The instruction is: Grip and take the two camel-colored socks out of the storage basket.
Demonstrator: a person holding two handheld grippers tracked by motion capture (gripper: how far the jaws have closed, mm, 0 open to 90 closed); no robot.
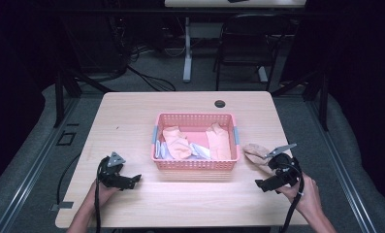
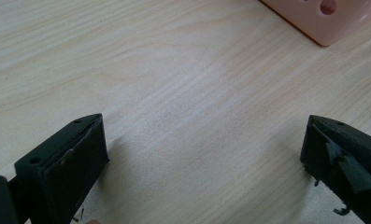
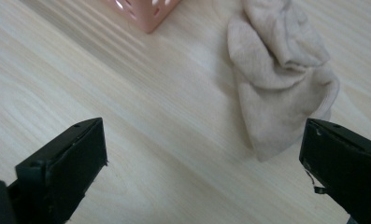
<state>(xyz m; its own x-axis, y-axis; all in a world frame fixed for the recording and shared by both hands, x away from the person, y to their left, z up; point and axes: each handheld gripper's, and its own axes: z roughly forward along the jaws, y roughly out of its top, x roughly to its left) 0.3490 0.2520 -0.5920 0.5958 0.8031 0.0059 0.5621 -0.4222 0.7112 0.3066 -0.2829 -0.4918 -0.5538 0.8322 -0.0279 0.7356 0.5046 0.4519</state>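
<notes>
A pink basket (image 1: 196,165) sits mid-bench with peach and white socks (image 1: 176,143) heaped inside, likely gathered there for sorting. One beige sock (image 1: 254,152) lies crumpled on the bench (image 1: 132,111) just beside the basket's right end, so it looks like the last one out. The right gripper (image 1: 266,184) rests near that sock, jaws wide apart with nothing between them, probably readied to take it. The left gripper (image 1: 132,180) waits by the basket's left corner, jaws likewise spread and empty. The bench is pale wood grain, bare otherwise. Behind it stand a black chair (image 1: 250,41) and cables on grey floor in a dim room.
</notes>
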